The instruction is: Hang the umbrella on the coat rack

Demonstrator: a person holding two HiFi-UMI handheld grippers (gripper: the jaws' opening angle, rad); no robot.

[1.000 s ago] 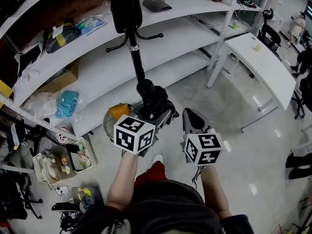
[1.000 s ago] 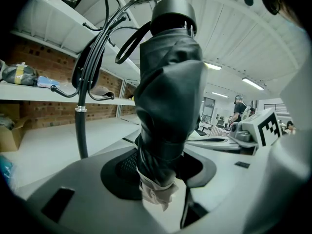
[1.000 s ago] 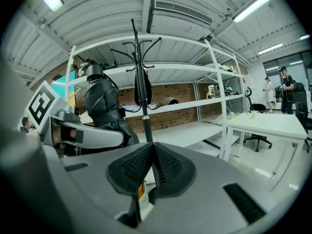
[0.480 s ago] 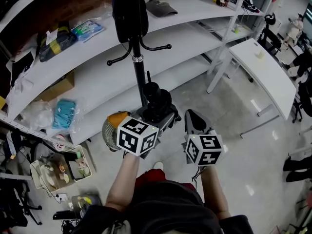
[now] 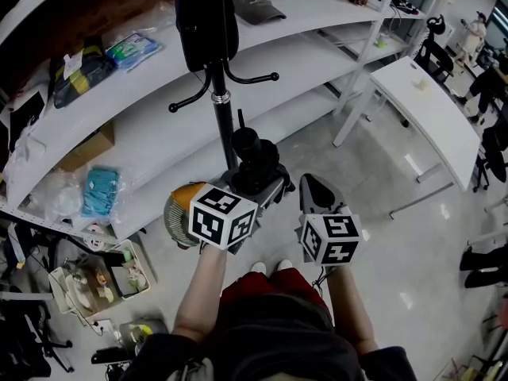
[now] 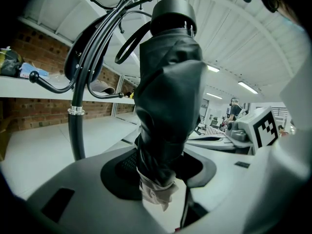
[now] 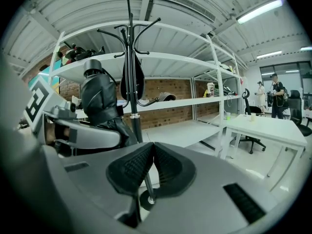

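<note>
Black folded umbrella (image 5: 251, 155) stood pinched in our left tool (image 5: 255, 182). We held our right tool (image 5: 314, 193), jaws pressed together, forward beside it, facing the coat rack (image 5: 219, 94).

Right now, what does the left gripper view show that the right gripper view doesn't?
Only the left gripper view: the left gripper clamped on the umbrella, seen close up, with a pale bit of cloth at its lower end.
Only the right gripper view: the right gripper shut on nothing, and a white desk.
Both: the umbrella, the coat rack and the shelves.
</note>
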